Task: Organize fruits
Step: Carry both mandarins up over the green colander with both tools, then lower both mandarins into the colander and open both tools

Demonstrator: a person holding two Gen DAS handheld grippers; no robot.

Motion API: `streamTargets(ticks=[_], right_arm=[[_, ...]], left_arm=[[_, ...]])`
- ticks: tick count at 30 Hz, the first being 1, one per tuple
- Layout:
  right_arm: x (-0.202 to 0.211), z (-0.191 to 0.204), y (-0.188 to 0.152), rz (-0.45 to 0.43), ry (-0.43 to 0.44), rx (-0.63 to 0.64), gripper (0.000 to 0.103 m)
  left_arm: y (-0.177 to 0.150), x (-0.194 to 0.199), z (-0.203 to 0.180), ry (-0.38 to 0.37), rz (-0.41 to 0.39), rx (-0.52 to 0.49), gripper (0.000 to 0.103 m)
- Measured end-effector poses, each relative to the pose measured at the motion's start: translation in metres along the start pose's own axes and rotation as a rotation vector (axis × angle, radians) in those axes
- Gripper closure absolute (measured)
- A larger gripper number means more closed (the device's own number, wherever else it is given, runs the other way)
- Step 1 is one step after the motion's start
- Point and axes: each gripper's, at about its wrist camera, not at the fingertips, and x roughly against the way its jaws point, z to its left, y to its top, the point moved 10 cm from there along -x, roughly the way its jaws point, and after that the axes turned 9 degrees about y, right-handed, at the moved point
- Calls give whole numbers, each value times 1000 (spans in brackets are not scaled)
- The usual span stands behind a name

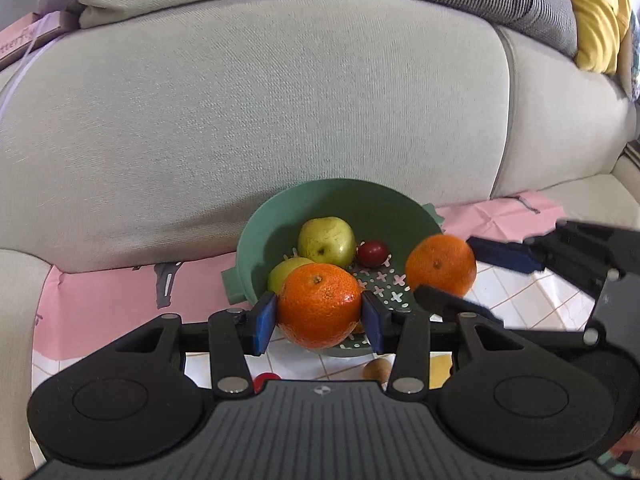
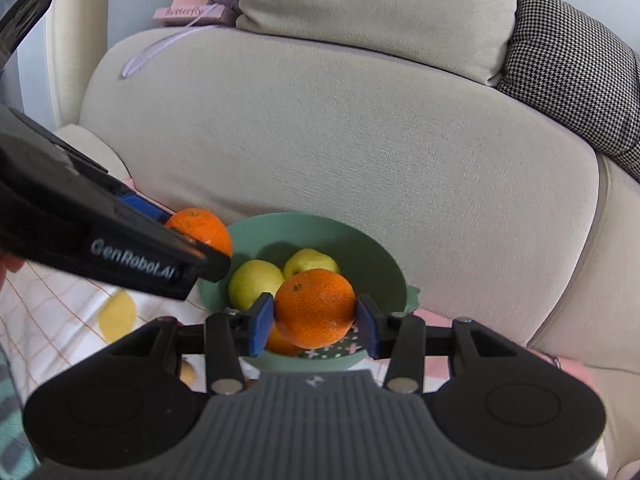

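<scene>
My left gripper (image 1: pixel 319 317) is shut on an orange (image 1: pixel 319 305), held above the near rim of a green colander bowl (image 1: pixel 256 232). My right gripper (image 2: pixel 315 321) is shut on a second orange (image 2: pixel 315 307), held over the same bowl (image 2: pixel 384 256). Each gripper with its orange shows in the other view: the right one in the left wrist view (image 1: pixel 441 265), the left one in the right wrist view (image 2: pixel 200 229). The bowl holds two yellow-green apples (image 1: pixel 327 240) (image 2: pixel 254 282) and a small red fruit (image 1: pixel 372 253). Another orange fruit (image 2: pixel 280 342) lies low in the bowl, partly hidden.
The bowl stands on a pink and white checked cloth (image 1: pixel 104 300) in front of a grey sofa (image 1: pixel 280 100) with cushions. A small red fruit (image 1: pixel 265 380) and a brownish fruit (image 1: pixel 377 369) lie on the cloth near me. A yellow patch (image 2: pixel 118 316) shows at the left.
</scene>
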Motion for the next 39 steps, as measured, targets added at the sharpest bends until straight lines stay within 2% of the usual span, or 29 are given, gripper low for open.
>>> streamTargets(ticks=[12, 24, 39], right_arm=[[-46, -23, -4, 140, 57, 86, 61], [-85, -27, -22, 271, 83, 187, 61], [-105, -28, -33, 427, 149, 150, 60]], left_arm=[[0, -37, -10, 3, 65, -95, 52], [-11, -60, -13, -23, 142, -167, 52], [-17, -77, -19, -33, 207, -211, 52]])
